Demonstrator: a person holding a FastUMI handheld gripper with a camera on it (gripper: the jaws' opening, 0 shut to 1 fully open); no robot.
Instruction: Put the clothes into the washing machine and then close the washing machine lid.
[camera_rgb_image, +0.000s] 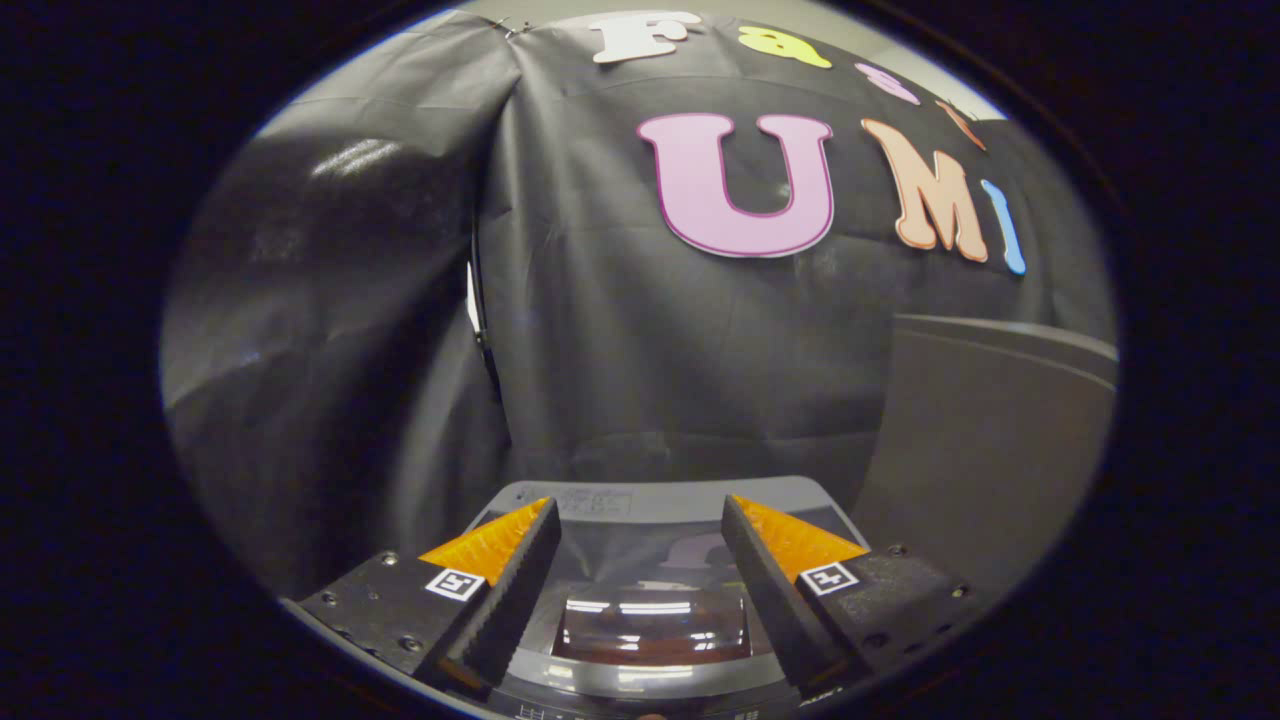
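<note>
Glossy grey washing machine lid with dark window (650, 625) lies flat, lower centre of frame, between my gripper (640, 520) fingers – spread, holding nothing. Clothes unseen – either loaded or elsewhere; I keep fingers clear of glass.

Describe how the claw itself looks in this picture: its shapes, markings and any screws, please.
The claw has two wedge-shaped fingers that narrow toward their tips. Their inner faces are ribbed like fine teeth. Each finger sits on a flat dark block with small round screws, and each block bears a small square white tag printed with a black pattern. No cable is visible. The fingers stand apart above the washing machine lid.
</note>
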